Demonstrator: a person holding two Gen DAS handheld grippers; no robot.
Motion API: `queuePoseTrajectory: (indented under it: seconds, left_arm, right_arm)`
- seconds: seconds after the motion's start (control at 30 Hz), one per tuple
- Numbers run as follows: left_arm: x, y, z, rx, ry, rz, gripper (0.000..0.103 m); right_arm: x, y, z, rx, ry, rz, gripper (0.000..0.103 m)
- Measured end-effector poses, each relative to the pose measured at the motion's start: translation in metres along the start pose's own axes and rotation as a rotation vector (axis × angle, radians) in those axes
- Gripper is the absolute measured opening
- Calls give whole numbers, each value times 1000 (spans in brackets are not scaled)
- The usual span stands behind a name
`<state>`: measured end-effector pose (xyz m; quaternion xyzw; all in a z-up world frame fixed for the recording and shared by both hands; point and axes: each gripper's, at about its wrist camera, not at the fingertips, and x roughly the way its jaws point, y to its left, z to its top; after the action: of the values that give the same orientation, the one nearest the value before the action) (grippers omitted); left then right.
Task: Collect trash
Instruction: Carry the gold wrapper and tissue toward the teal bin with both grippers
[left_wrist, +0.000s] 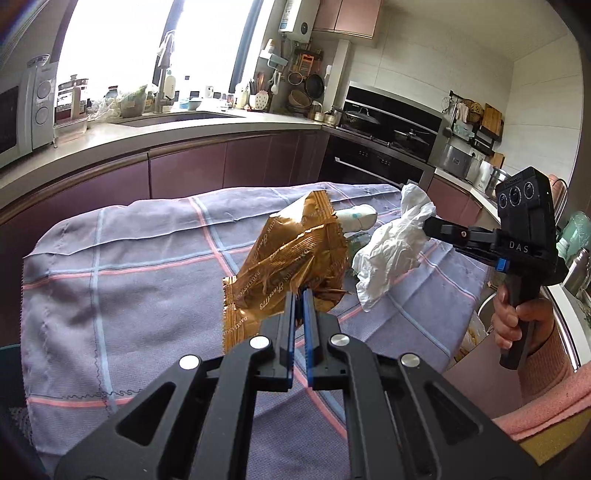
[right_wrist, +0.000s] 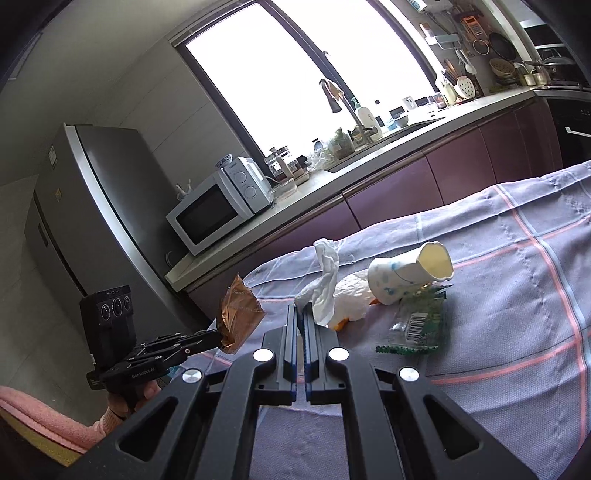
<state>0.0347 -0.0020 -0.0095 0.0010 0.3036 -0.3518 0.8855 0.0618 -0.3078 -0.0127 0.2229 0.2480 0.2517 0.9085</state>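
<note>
Above the near part of the plaid tablecloth (left_wrist: 147, 258), left gripper (left_wrist: 300, 295) clamped on the lower corner of a gold foil wrapper (left_wrist: 295, 254), jaws together with only the foil between them; wrapper lifted clear of the cloth, long axis rising away from the fingers toward the far edge, crimped top end uppermost. Toward the right edge of the cloth, right gripper (left_wrist: 424, 225) pinched on a crumpled white tissue (left_wrist: 391, 243), jaws pressed together on one end of it; tissue raised, long axis running from the tips down toward the cloth in the left wrist view, upward from the tips in the right wrist view (right_wrist: 325, 288). Right hand (left_wrist: 517, 325) wrapped round the black handle, pink sleeve behind.

On the cloth beyond the tissue, crushed paper cup (right_wrist: 406, 277) lying on its side, white with blue marks, open mouth pointing toward the right edge of the surface and slightly up. Just beside the cup, toward the near edge, flat clear-and-green plastic wrapper (right_wrist: 417, 328) with a barcode, touching or nearly touching the cup. Under the tissue, a small orange scrap (right_wrist: 340, 325), kind not discernible. Behind the table, counter with microwave (right_wrist: 218, 206)
</note>
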Motion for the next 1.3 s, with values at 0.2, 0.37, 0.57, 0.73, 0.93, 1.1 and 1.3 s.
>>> queuePoseTrajectory:
  seconds: [0.2, 0.37, 0.57, 0.73, 0.93, 1.1, 1.3]
  left_arm:
    - [-35, 13, -10, -29, -27, 87, 4]
    - [-63, 27, -12, -55, -50, 159, 4]
    - [-92, 48, -21, -103, -75, 238, 4]
    - [-108, 66, -27, -125, -76, 291, 4]
    - [-123, 77, -33, -141, -83, 337, 4]
    - [-133, 83, -38, -161, -89, 369, 4]
    - [-150, 95, -45, -186, -99, 420, 4]
  right_arm:
    - [28, 25, 5, -33, 35, 72, 2]
    - [57, 45, 8, -64, 72, 132, 2]
    - [86, 67, 9, -96, 111, 196, 2]
    - [108, 84, 10, -119, 142, 238, 2]
    - [129, 100, 9, -136, 170, 274, 2]
    - [148, 117, 7, -150, 194, 303, 2]
    - [169, 137, 4, -174, 223, 341, 2]
